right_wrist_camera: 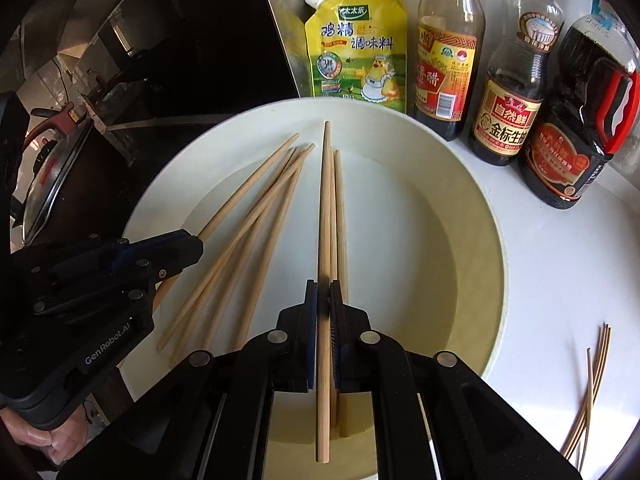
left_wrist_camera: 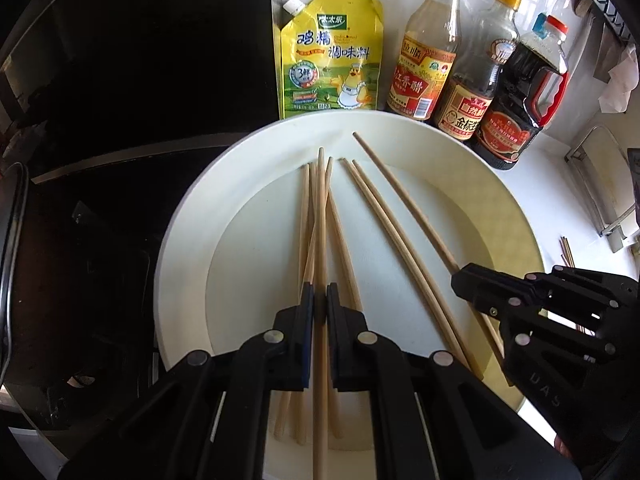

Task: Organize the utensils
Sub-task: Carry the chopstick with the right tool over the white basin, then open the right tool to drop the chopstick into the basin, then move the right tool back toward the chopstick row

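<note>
— Where are the chopsticks?
— Each narrow gripper pinches one: left gripper (left_wrist_camera: 319, 304), right gripper (right_wrist_camera: 324, 300). The other chopsticks (right_wrist_camera: 256, 216) lie beneath, on the plate (right_wrist_camera: 472, 216).
— Handling?
— Probably light, stiff, smooth; grip near the thick end, or they'll pivot.

Both the left gripper (left_wrist_camera: 320, 304) and right gripper (right_wrist_camera: 324, 300) are matte black with silver rivets, blue pads and white lettering.

Back row on white desk (right_wrist_camera: 560, 264): yellow chicken-seasoning pouch (right_wrist_camera: 358, 46), vinegar bottle (right_wrist_camera: 448, 52), soy sauce bottle (right_wrist_camera: 512, 92), dark handled sauce jug (right_wrist_camera: 576, 136). Black cooktop (left_wrist_camera: 132, 60) left, pot lid (right_wrist_camera: 52, 184) at edge. Thin sticks (right_wrist_camera: 592, 384) lie right.
</note>
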The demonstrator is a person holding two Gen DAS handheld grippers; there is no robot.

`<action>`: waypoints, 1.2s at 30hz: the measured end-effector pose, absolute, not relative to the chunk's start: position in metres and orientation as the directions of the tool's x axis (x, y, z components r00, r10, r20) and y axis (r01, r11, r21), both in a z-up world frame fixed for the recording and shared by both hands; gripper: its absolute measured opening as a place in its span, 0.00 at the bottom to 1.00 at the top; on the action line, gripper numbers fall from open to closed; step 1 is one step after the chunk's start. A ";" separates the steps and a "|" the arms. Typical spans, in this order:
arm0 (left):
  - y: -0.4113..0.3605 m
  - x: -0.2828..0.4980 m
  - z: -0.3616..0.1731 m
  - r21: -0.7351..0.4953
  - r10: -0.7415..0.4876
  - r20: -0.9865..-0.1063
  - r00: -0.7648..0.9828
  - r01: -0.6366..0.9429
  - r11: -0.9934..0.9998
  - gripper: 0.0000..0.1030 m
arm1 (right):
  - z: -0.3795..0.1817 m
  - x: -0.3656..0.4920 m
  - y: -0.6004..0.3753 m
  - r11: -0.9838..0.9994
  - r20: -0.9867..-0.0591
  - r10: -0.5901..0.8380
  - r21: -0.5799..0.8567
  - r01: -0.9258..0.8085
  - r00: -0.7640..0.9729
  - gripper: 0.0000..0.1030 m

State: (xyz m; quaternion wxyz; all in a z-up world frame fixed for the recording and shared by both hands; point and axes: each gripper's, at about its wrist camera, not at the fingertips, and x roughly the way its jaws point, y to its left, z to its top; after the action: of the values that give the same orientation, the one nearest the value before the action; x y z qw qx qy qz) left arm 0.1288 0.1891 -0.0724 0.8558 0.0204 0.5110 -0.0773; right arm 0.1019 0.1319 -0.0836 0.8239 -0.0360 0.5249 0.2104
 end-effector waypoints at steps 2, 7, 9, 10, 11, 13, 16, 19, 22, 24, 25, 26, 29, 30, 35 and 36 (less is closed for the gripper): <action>0.187 0.132 -0.077 -0.045 -0.112 -0.884 0.455 0.155 0.987 0.07 | -0.089 0.103 0.131 0.912 -0.888 0.303 0.166 -0.375 0.345 0.06; 0.187 0.138 -0.083 -0.054 -0.116 -0.894 0.433 0.151 0.987 0.07 | -0.097 0.107 0.128 0.917 -0.897 0.300 0.177 -0.358 0.325 0.06; 0.187 0.139 -0.083 -0.053 -0.112 -0.894 0.435 0.146 0.988 0.07 | -0.099 0.108 0.128 0.917 -0.900 0.299 0.180 -0.355 0.316 0.06; 0.188 0.140 -0.083 -0.055 -0.112 -0.893 0.435 0.142 0.988 0.07 | -0.099 0.108 0.127 0.919 -0.902 0.295 0.178 -0.352 0.316 0.06; 0.189 0.140 -0.083 -0.058 -0.114 -0.893 0.436 0.138 0.989 0.07 | -0.098 0.107 0.127 0.920 -0.900 0.292 0.173 -0.351 0.323 0.06; 0.192 0.141 -0.081 -0.065 -0.115 -0.893 0.436 0.128 0.990 0.08 | -0.096 0.106 0.126 0.921 -0.897 0.292 0.171 -0.349 0.333 0.06; 0.196 0.140 -0.079 -0.067 -0.112 -0.889 0.443 0.117 0.991 0.20 | -0.092 0.105 0.123 0.923 -0.891 0.295 0.173 -0.343 0.344 0.06; 0.199 0.138 -0.077 -0.067 -0.109 -0.888 0.447 0.108 0.992 0.20 | -0.089 0.105 0.118 0.926 -0.888 0.295 0.175 -0.335 0.353 0.06; 0.202 0.137 -0.075 -0.072 -0.109 -0.886 0.450 0.100 0.992 0.20 | -0.086 0.102 0.113 0.929 -0.887 0.294 0.178 -0.324 0.357 0.06; 0.202 0.134 -0.074 -0.071 -0.107 -0.885 0.453 0.095 0.993 0.20 | -0.084 0.099 0.111 0.931 -0.887 0.291 0.176 -0.319 0.360 0.09; 0.202 0.133 -0.073 -0.073 -0.108 -0.884 0.456 0.094 0.993 0.20 | -0.082 0.097 0.109 0.932 -0.886 0.290 0.176 -0.316 0.362 0.09; 0.202 0.132 -0.071 -0.074 -0.109 -0.882 0.459 0.094 0.993 0.20 | -0.081 0.095 0.107 0.933 -0.885 0.290 0.176 -0.315 0.364 0.10; 0.201 0.129 -0.067 -0.074 -0.111 -0.877 0.468 0.096 0.993 0.24 | -0.075 0.090 0.103 0.934 -0.881 0.291 0.176 -0.311 0.374 0.13; 0.200 0.127 -0.066 -0.075 -0.113 -0.876 0.469 0.098 0.992 0.24 | -0.074 0.087 0.103 0.934 -0.879 0.292 0.177 -0.310 0.377 0.15; 0.195 0.117 -0.058 -0.077 -0.123 -0.865 0.486 0.112 0.991 0.25 | -0.065 0.076 0.096 0.938 -0.870 0.290 0.175 -0.299 0.400 0.19; 0.194 0.115 -0.056 -0.076 -0.124 -0.863 0.490 0.115 0.990 0.25 | -0.063 0.074 0.094 0.939 -0.867 0.289 0.175 -0.294 0.406 0.19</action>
State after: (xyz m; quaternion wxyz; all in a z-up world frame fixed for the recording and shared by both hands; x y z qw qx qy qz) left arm 0.1153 0.1944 -0.0561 0.8631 -0.0043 0.5002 -0.0691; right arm 0.0736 0.0942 -0.0630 0.8383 -0.0026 0.5166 0.1740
